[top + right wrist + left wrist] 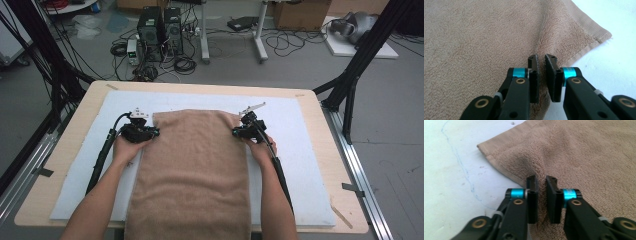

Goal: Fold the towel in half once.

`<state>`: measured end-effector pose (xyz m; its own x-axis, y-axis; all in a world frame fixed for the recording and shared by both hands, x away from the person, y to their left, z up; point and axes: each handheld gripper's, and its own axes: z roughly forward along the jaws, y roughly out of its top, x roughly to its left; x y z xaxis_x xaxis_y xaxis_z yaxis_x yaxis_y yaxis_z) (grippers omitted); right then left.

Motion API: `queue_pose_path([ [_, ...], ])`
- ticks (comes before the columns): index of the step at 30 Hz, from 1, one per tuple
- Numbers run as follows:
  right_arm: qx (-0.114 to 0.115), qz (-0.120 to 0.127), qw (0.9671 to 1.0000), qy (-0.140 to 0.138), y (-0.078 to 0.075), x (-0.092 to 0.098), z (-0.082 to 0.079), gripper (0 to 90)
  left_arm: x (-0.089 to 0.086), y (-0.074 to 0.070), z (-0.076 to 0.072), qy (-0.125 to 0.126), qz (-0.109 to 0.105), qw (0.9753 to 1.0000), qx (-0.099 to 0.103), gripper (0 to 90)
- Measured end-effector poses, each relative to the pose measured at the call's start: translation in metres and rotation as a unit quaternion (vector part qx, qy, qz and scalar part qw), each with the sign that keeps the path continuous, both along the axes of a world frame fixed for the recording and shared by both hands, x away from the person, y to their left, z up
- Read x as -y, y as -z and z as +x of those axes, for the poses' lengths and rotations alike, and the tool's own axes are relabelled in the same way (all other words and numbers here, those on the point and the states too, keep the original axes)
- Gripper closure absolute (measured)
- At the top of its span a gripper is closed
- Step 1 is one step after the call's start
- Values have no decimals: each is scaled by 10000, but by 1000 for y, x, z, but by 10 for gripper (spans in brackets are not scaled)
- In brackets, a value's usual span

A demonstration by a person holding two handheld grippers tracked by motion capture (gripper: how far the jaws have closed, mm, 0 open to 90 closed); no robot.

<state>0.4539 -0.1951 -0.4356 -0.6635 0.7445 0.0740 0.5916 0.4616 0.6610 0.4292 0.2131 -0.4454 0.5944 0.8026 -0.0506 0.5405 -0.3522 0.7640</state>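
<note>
Two far edges of towel (192,165) pinched: my left gripper (154,132), right gripper (235,132), jaws clenched on cloth; fold itself not begun.

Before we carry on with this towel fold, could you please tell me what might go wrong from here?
1. The left tool pinches just a narrow ridge of the towel near its edge, so the cloth could slip out when lifted.
2. The right tool grips equally little, so one side might drop and the fold go crooked.
3. The towel's near end overhangs the table and could drag.
</note>
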Motion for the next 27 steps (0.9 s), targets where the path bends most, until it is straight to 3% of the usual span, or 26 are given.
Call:
queue_pose_path([
  [4,39,131,9999,-13,-8,5,-2,835,-4,-4,-1,3,-37,10000,-78,838],
  [10,213,410,9988,-189,-29,16,-12,836,-12,-25,-12,231,-231,9993,159,839],
  [13,224,564,9976,-335,-40,20,-20,836,-16,-35,-21,410,-186,9988,191,838],
  [18,234,655,9957,-609,-58,23,-43,835,-24,-47,-45,601,-239,9972,363,833],
  [21,272,631,9947,-762,-65,22,-59,835,-27,-47,-64,714,-141,9962,473,813],
  [27,216,580,9929,-1016,-63,21,-94,834,-30,-41,-101,934,38,9939,590,818],
])
